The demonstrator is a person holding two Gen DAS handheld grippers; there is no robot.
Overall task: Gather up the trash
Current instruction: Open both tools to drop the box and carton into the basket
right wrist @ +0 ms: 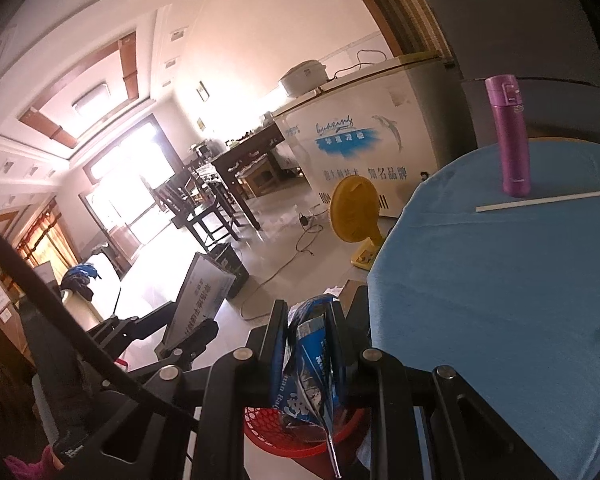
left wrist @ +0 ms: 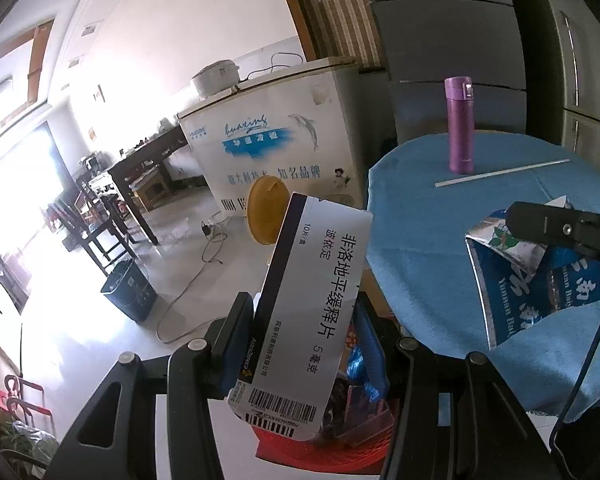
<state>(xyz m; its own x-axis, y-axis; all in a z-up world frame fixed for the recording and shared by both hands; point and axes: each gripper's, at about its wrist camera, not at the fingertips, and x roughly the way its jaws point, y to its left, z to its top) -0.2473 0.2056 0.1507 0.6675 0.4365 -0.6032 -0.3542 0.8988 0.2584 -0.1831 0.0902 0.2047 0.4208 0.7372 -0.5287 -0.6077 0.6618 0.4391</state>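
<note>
Blue table (right wrist: 500, 300) edge beside red basket (right wrist: 268, 428).

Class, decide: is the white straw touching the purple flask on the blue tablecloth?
Apart. The right wrist view shows blue cloth between the flask base and the straw.

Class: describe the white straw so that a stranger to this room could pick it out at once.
Find the round table under the blue cloth. Near its far edge stands a purple flask; the white straw lies flat just in front of it, the only thin, pale, stick-like thing there.
</note>
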